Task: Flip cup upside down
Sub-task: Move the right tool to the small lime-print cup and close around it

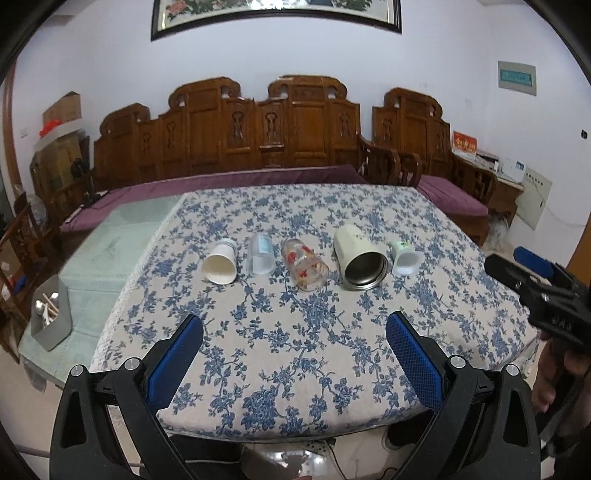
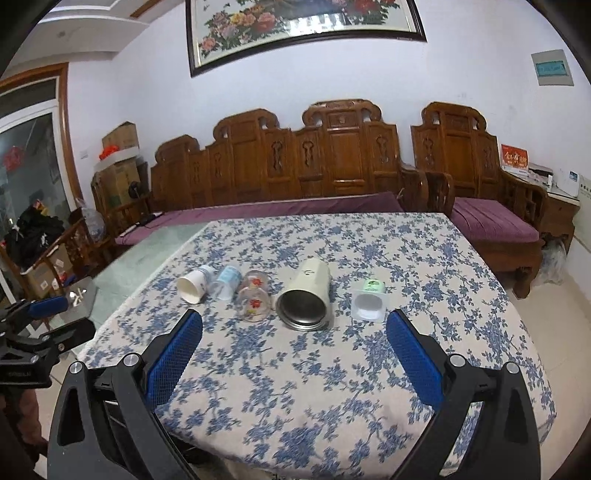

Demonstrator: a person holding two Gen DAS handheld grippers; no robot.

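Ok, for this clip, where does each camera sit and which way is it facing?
Left wrist: sits on the left claw, low at the table's near edge, facing the sofa across the row of tipped cups; its own open blue fingers show, plus the right claw at the right edge.
Right wrist: sits on the right claw, same heading, nearer the steel-lined tumbler; its open fingers show, the left claw at the left edge.
Shared: floral tablecloth, all five cups, sofa, framed painting.
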